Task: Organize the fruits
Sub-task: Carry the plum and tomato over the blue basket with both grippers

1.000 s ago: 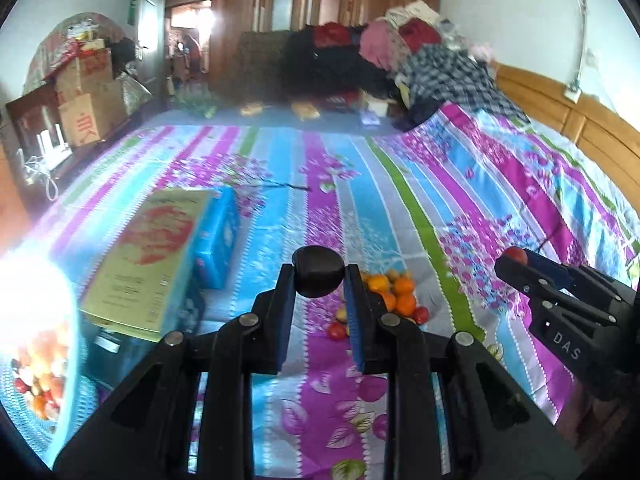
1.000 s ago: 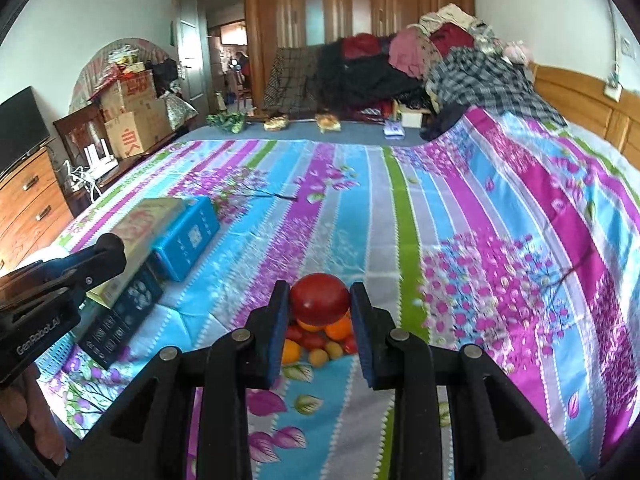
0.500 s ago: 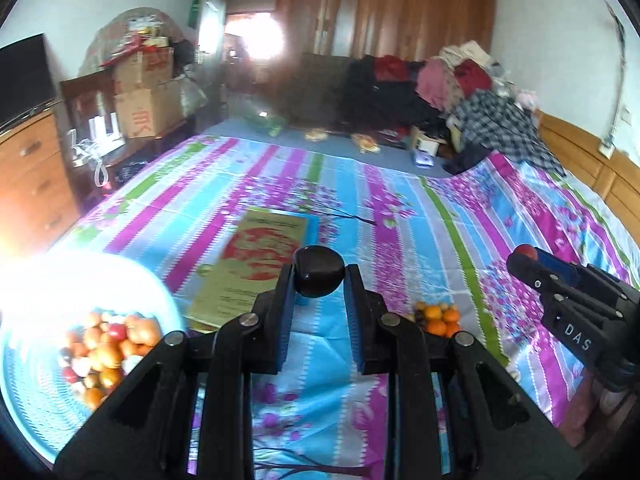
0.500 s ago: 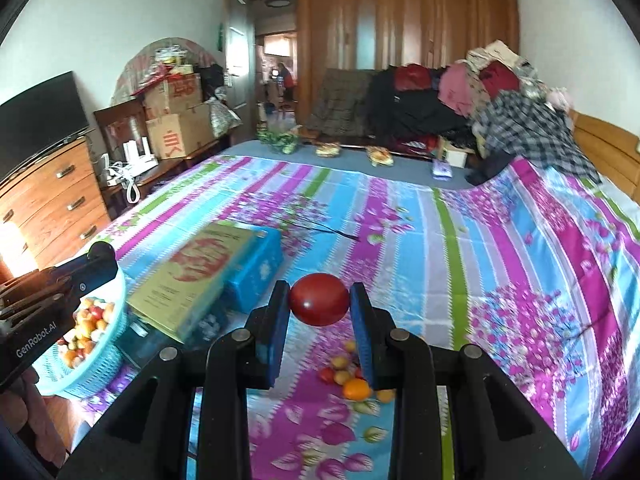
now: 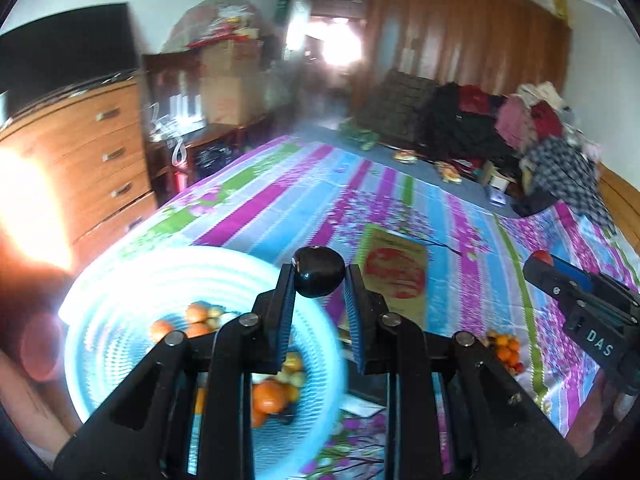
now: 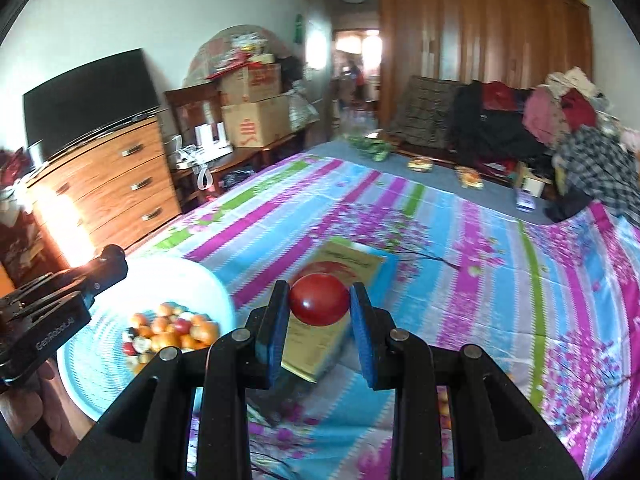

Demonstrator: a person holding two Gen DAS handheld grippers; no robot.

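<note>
Left gripper (image 5: 319, 280) clamps dark round fruit (image 5: 318, 276) above pale blue woven plastic basket (image 5: 120, 288) at 8 o'clock; right gripper (image 5: 560, 280) at 3 o'clock.

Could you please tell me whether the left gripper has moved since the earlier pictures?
Yes. The left gripper, shut on a dark fruit, has swung left, from above the loose fruit pile to over the blue basket.
</note>
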